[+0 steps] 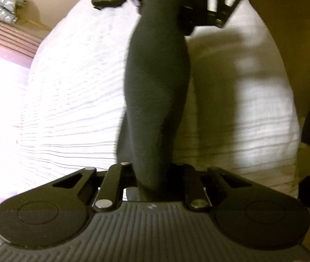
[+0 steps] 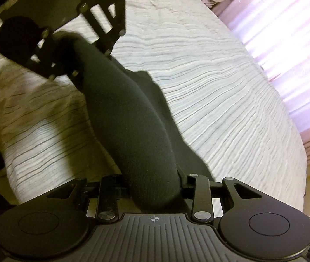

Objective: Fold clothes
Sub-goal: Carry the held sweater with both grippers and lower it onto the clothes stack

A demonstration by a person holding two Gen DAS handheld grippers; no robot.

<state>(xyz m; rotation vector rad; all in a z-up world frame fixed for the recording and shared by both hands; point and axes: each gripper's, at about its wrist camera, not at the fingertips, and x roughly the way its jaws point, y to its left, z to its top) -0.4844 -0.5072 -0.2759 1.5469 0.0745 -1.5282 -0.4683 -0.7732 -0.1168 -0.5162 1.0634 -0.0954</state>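
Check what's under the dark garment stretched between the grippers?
The striped white bedspread lies under the dark garment, with the garment's shadow on it. The strip directly beneath the cloth is covered, so anything there can't be seen.

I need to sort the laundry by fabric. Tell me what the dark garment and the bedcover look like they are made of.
Dark garment: probably a soft knit or fleece, matte charcoal; the surface looks slightly fuzzy with no sheen, though blur limits certainty. Bedcover: seemingly a woven, crinkled cotton-like cloth, white with thin grey lines; fine ridges run across it.
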